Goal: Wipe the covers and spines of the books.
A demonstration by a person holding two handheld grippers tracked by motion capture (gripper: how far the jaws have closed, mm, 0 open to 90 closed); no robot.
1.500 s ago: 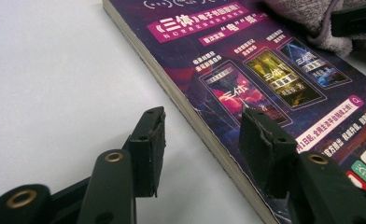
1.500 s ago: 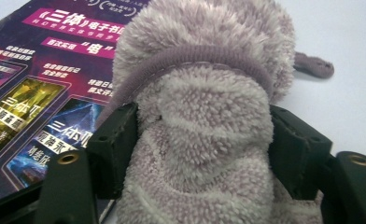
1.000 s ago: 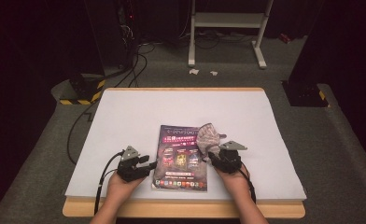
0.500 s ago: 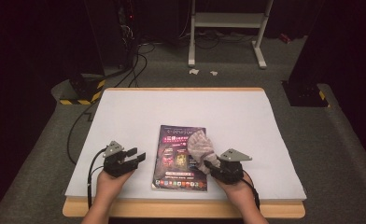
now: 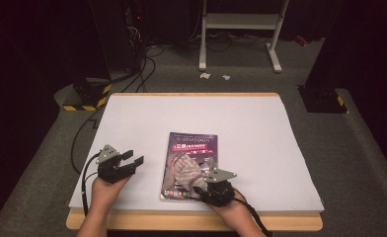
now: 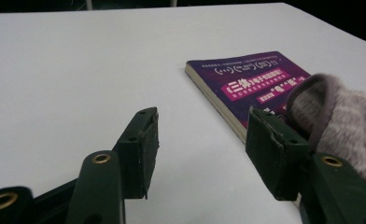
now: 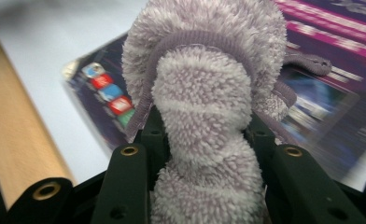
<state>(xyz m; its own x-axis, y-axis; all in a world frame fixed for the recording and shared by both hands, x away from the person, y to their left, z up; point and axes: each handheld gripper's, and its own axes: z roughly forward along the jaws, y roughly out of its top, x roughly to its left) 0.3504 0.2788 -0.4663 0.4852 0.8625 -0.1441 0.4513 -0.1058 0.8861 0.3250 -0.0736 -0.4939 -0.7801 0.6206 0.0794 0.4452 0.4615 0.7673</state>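
Now | you are clamping the fuzzy cloth [image 7: 204, 140] in the right gripper [image 5: 207, 183] over the book [image 5: 189, 148] | left gripper [image 5: 132, 161] is hanging open beside the book | dragging may be shifting it

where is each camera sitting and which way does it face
High view: above the person's edge of the table, looking forward and down; both forearms enter from below, left gripper open, right gripper on the cloth.
Left gripper view: rides the left gripper, looking low across the table; its jaws have just been opening, nothing between them.
Right gripper view: rides the right gripper, jaws clamping the cloth.
All three views show the purple book and the cloth.
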